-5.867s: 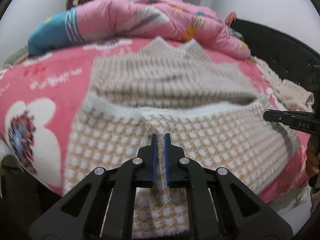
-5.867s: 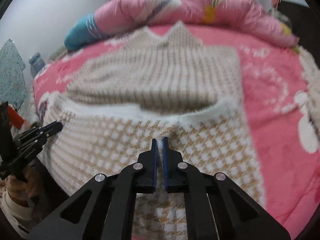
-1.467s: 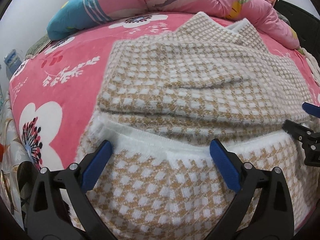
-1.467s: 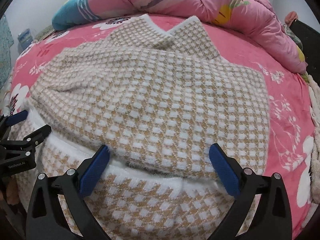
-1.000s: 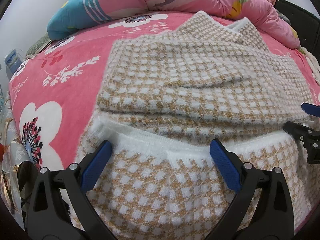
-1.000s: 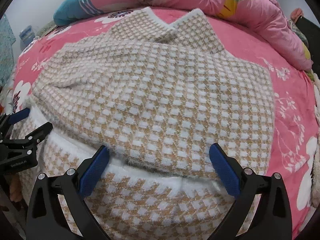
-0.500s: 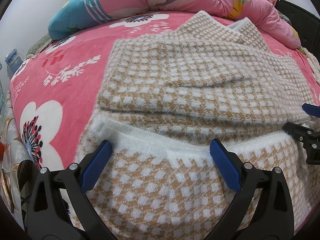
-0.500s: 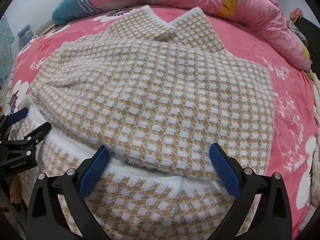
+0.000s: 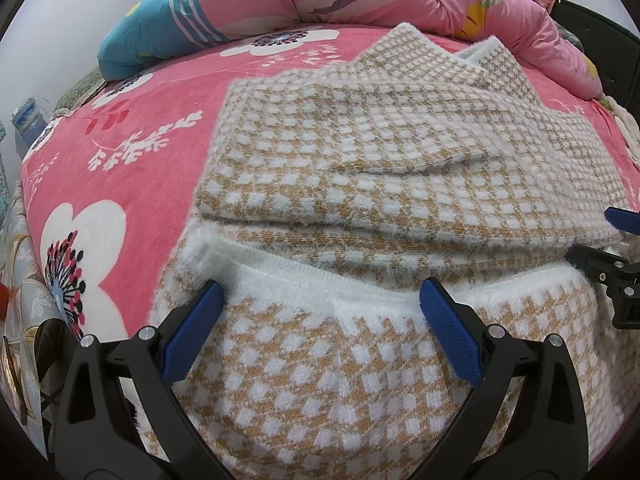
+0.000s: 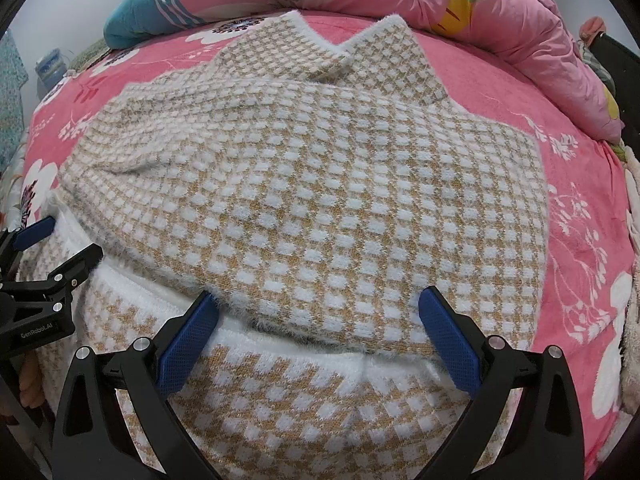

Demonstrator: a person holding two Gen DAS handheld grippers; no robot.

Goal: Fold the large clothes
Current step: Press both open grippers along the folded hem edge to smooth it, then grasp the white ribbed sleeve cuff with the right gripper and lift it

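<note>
Both claws spread wide, gripping nothing: left gripper (image 9: 320, 312) and right gripper (image 10: 318, 316) hover low-centre over folded sweater (image 10: 304, 184), likely releasing.

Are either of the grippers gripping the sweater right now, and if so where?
Nothing is held. The left gripper and right gripper are both open, jaws spread wide above the sweater near its white hem.
</note>
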